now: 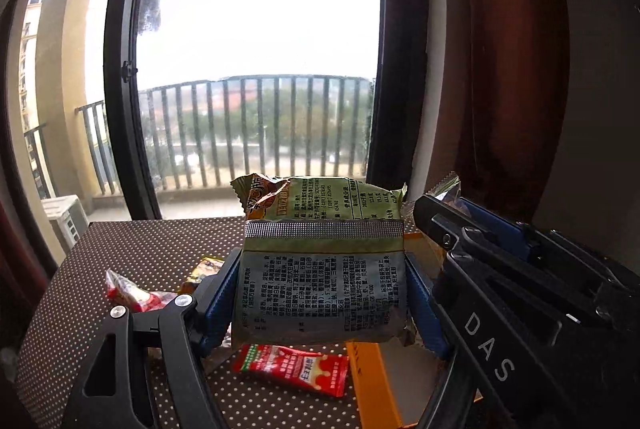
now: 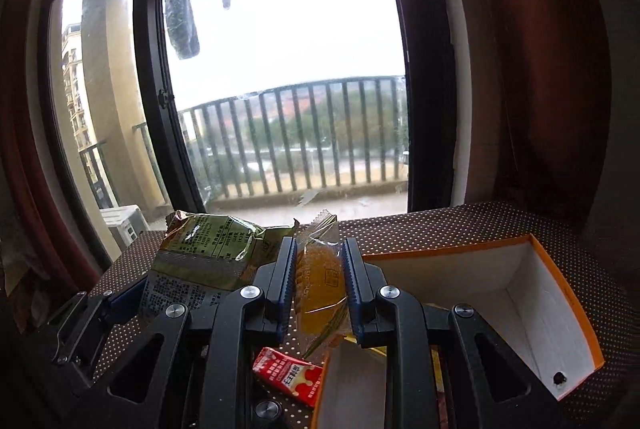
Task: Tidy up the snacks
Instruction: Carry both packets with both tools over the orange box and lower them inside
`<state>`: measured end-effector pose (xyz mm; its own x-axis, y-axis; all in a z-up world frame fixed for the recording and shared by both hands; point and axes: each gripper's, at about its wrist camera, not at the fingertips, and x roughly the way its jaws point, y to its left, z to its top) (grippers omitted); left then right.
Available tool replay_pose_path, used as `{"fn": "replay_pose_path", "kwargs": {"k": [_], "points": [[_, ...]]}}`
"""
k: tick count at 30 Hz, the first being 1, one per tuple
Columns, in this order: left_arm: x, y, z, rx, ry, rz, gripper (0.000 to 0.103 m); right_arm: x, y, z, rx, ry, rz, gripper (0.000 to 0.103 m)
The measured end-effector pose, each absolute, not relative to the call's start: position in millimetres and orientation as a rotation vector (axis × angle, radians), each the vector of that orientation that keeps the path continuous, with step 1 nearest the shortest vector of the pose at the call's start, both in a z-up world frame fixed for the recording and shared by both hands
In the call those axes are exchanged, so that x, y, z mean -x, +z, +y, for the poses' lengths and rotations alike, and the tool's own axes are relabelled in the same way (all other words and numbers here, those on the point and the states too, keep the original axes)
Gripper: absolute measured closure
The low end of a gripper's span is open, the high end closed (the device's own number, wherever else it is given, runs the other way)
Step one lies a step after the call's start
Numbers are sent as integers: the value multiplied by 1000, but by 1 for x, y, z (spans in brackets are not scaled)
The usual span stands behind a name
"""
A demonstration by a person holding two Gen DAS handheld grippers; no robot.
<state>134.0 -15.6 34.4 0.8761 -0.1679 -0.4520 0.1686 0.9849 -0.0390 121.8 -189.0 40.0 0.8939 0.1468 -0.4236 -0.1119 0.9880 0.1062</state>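
Observation:
My left gripper (image 1: 324, 293) is shut on a green snack packet (image 1: 320, 269), held upright above the dotted table (image 1: 152, 245); the packet also shows in the right wrist view (image 2: 208, 253). My right gripper (image 2: 318, 285) is shut on a clear-wrapped yellow cake packet (image 2: 320, 281), held above the near edge of the orange box (image 2: 560, 293), which has a white inside. The right gripper (image 1: 436, 225) shows in the left wrist view, just right of the green packet. A red snack sachet (image 1: 292, 369) lies on the table below; it also shows in the right wrist view (image 2: 290, 375).
Another red sachet (image 1: 136, 295) and a small yellow packet (image 1: 204, 269) lie on the table to the left. The orange box rim (image 1: 372, 381) is under the left gripper's right side. A glass balcony door (image 1: 256, 69) and dark curtain (image 1: 500, 69) stand behind the table.

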Motion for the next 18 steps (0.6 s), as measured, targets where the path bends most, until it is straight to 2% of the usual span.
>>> {"fn": "replay_pose_path", "kwargs": {"k": [18], "points": [[-193,4,-99,-112,-362,564,26,-142,19,-285,-174,-53,513,77]]}}
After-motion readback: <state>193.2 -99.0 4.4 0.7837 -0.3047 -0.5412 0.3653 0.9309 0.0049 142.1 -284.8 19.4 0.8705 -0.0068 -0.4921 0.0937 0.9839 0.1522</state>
